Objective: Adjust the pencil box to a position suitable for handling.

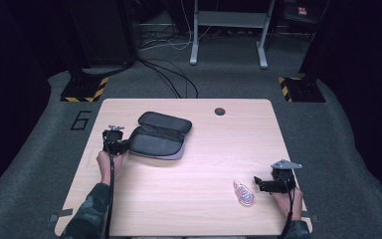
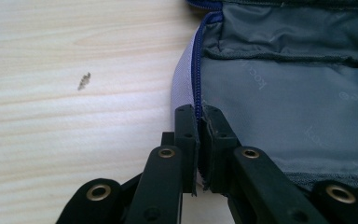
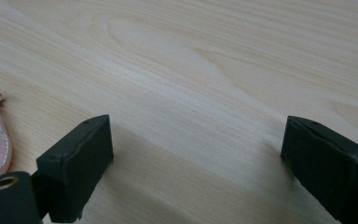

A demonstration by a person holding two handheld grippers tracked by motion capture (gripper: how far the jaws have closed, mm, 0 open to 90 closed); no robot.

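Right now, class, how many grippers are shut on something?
1. The left gripper is shut on the near edge of the open pouch, at the table's left. The right gripper is open beside the pink item.

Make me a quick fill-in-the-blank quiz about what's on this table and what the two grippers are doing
1. The left gripper is clamped on the pouch's ____ edge.
2. The pouch lies ____, its grey lining showing.
3. The right gripper's jaws stand wide ____ over the table.
4. The pink coil lies nearest the ____ gripper.

Missing words: zipper; open; apart; right
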